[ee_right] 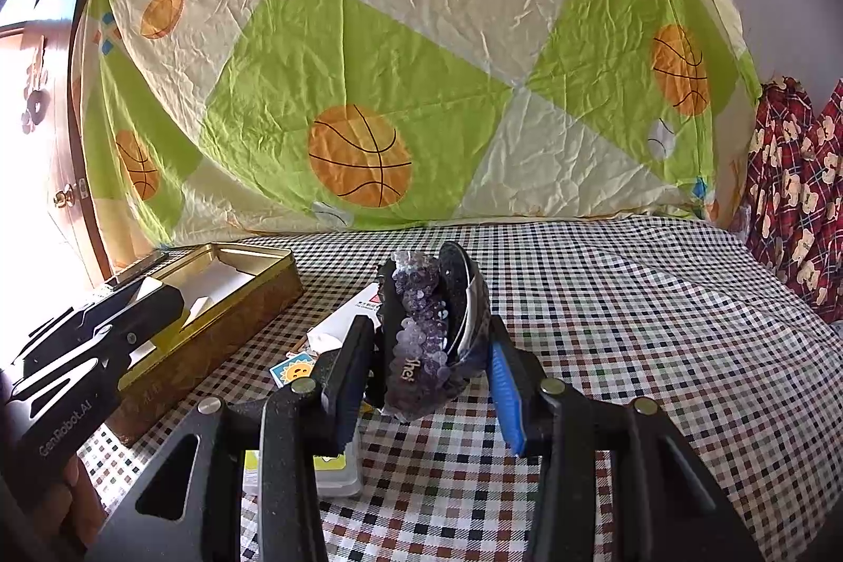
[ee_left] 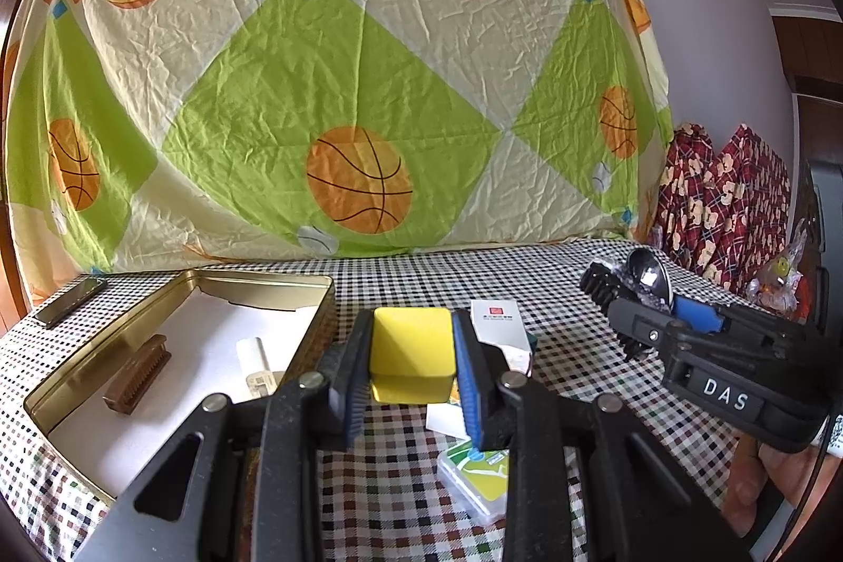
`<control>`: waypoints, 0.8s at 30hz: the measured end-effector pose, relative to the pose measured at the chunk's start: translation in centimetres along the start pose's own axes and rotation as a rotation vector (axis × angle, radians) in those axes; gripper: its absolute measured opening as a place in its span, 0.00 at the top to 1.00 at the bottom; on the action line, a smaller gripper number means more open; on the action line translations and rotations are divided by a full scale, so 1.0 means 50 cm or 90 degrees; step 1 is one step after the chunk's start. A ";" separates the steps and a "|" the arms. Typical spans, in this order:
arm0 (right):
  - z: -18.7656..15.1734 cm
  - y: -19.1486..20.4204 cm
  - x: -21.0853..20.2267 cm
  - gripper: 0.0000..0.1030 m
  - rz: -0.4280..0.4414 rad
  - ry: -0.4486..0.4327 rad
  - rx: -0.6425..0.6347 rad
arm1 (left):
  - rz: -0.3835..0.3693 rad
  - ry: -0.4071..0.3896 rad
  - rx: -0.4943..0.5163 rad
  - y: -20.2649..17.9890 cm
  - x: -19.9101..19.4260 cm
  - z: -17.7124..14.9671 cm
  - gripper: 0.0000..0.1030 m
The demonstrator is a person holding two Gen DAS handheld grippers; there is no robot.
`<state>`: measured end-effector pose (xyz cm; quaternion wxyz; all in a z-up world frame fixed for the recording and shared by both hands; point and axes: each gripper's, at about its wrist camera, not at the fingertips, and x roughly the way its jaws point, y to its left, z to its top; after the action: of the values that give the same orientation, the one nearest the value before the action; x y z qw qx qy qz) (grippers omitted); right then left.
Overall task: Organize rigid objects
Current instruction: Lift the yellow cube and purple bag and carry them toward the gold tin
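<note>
Over the checkered tablecloth (ee_left: pixel 400 283), left gripper (ee_left: pixel 411 398) clamps a yellow block (ee_left: pixel 411 341); right gripper (ee_right: pixel 429 383) clamps a purple-beaded hair clip (ee_right: pixel 421 330).

surface: checkered tablecloth (ee_left: pixel 400 283) | on it: gold tin (ee_left: pixel 253 280), white box (ee_left: pixel 495 325), clear case (ee_left: pixel 474 472), phone (ee_left: pixel 71 301)

Left claw (ee_left: pixel 411 367) clamped; right claw (ee_right: pixel 432 367) seemingly likewise, both raised.
</note>
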<state>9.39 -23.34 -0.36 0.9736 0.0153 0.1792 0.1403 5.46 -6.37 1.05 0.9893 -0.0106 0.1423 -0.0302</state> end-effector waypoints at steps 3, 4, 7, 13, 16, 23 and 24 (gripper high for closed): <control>-0.002 0.002 -0.005 0.57 -0.002 -0.006 -0.002 | 0.002 -0.005 0.000 0.000 -0.003 0.001 0.73; -0.001 0.002 -0.006 0.57 -0.002 -0.008 -0.003 | 0.003 -0.006 0.000 0.000 -0.004 0.001 0.73; 0.001 0.003 -0.010 0.57 -0.003 -0.014 -0.005 | 0.004 -0.011 0.001 0.000 -0.006 0.002 0.73; 0.002 0.005 -0.019 0.57 -0.006 -0.027 -0.011 | 0.008 -0.022 0.002 -0.001 -0.012 0.001 0.73; 0.002 0.005 -0.022 0.57 -0.006 -0.032 -0.013 | 0.010 -0.028 0.002 0.000 -0.016 0.001 0.73; 0.005 0.004 -0.028 0.57 -0.007 -0.042 -0.015 | 0.014 -0.041 0.003 0.000 -0.023 0.001 0.73; 0.004 0.004 -0.030 0.57 -0.008 -0.045 -0.016 | 0.014 -0.044 0.003 0.000 -0.025 0.001 0.73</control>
<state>8.05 -23.56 0.38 0.9803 0.0071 0.1434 0.1360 4.28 -6.28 1.45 0.9939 -0.0079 0.1083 -0.0191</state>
